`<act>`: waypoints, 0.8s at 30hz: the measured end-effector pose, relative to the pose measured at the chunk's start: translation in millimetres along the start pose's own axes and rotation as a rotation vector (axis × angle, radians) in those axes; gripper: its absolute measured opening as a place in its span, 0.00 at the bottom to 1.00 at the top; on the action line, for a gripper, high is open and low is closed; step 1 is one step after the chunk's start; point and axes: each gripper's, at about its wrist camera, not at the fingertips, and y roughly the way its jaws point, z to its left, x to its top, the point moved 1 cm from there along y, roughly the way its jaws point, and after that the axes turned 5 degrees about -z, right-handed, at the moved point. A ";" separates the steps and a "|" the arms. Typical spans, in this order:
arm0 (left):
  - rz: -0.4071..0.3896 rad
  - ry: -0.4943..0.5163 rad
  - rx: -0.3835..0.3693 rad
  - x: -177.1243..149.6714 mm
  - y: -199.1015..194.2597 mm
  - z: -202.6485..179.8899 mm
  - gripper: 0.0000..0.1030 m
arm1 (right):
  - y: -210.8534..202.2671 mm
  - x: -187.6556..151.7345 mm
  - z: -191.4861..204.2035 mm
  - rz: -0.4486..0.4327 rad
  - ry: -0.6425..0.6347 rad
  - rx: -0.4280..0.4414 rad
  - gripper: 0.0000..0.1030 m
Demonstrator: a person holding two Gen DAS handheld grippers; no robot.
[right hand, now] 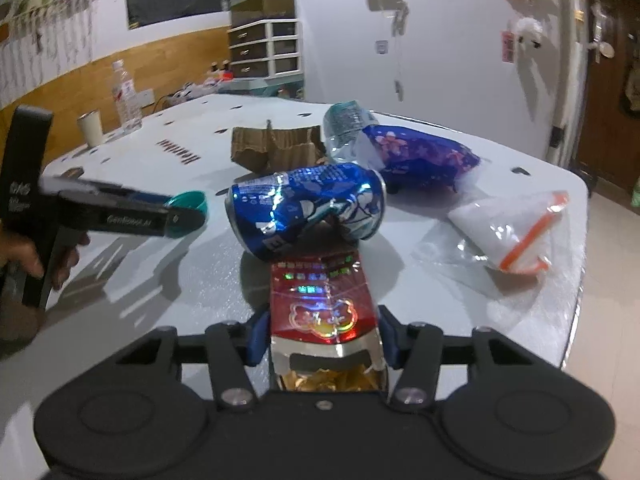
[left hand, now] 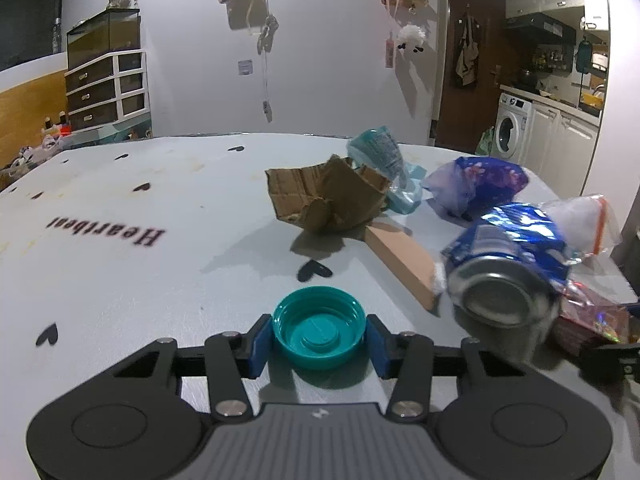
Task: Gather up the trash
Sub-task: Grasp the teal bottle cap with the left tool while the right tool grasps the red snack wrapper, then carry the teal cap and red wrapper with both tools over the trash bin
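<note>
Teal cap sits clamped in our left tool; right tool grips red pack. We lift both straight, clear of can.

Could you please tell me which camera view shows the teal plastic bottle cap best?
The left wrist view: the teal plastic bottle cap sits open side up between the fingers. The right wrist view shows it only edge-on, partly hidden.

My left gripper points a bit down, blue pads squeezing a teal cap. My right gripper tips down too, pads pinching a red pack. My left hand sits at nine o'clock.
</note>
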 end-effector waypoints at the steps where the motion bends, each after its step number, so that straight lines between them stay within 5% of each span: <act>1: -0.004 -0.002 -0.002 -0.9 -4.2 -2.4 0.48 | -2.6 -1.2 0.1 -0.002 0.010 -0.004 0.52; 24: -0.084 0.056 -0.112 -8.2 -116.9 -109.8 0.48 | -115.4 -20.4 -19.0 -0.114 0.148 -0.157 0.50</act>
